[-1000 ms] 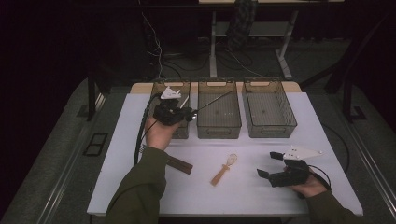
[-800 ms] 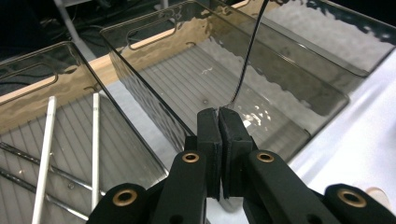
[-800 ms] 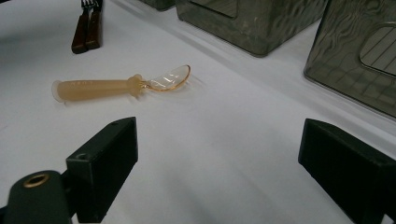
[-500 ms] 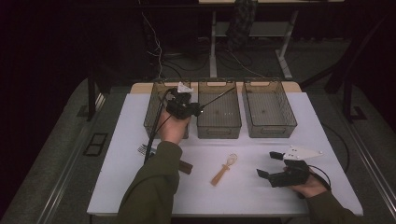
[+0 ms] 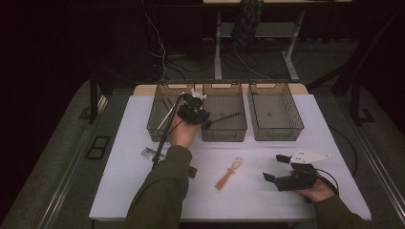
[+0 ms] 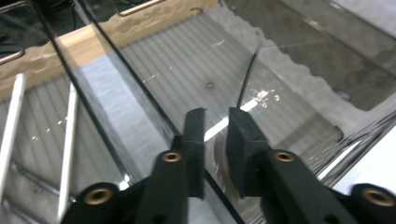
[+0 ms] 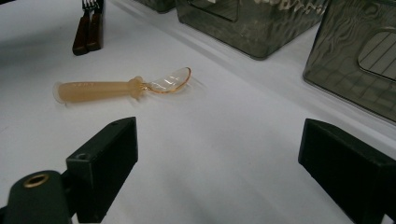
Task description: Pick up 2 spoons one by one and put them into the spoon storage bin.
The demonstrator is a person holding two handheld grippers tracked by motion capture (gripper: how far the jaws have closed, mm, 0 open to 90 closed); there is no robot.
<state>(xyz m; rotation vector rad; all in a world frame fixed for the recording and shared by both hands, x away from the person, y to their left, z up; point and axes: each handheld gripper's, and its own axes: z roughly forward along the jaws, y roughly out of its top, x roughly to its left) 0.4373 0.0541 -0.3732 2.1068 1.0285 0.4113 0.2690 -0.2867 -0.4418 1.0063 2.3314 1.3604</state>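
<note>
My left gripper (image 5: 204, 116) hovers over the wall between the left bin (image 5: 154, 125) and the middle bin (image 5: 223, 135). Its jaws stand a narrow gap apart with nothing between them (image 6: 215, 122). A thin black stick (image 5: 225, 117) lies in the middle bin just beyond the jaw tips, the same stick (image 6: 246, 78) running off from beside the right jaw. Near the table's front right, my right gripper (image 5: 273, 167) rests low and wide open (image 7: 219, 144). An orange translucent spoon (image 5: 228, 172) lies on the white table, ahead of and left of the right jaws (image 7: 126, 86).
The right bin (image 5: 276, 134) stands beside the other two. Silver sticks (image 6: 13, 122) lie in the left bin. Forks with brown handles (image 5: 152, 153) lie at the table's left, also seen as forks (image 7: 88, 25) far off. The left forearm crosses the table's front.
My left gripper has moved right from above the left bin to the middle bin's edge, and the black stick now lies lower in the middle bin. The right gripper has stayed put.
</note>
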